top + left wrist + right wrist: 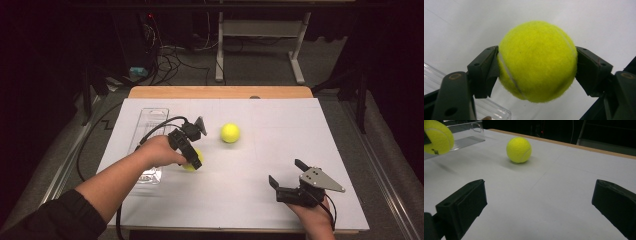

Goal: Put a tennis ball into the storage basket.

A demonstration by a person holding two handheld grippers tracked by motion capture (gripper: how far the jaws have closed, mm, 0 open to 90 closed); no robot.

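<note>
My left gripper [195, 161] is shut on a yellow tennis ball [537, 61], which its two black pads squeeze from both sides just above the white sheet. From above, that held ball [190, 163] peeks out beneath the left hand, right of a clear plastic tray [150, 131]. In the right gripper view it hangs at the top left [437, 137]. A second tennis ball [230, 133] rests free on the sheet farther back, also seen ahead of the right jaws [519, 149]. My right gripper [286, 175] stands open near the front right, nothing between its jaws.
A white sheet [280, 125] covers the wooden table [220, 92]. The clear tray's corner lies below the left jaws [496, 111] and at the top left of the right gripper view [469, 130]. Beyond the table are desk legs [298, 55] and cables on the floor.
</note>
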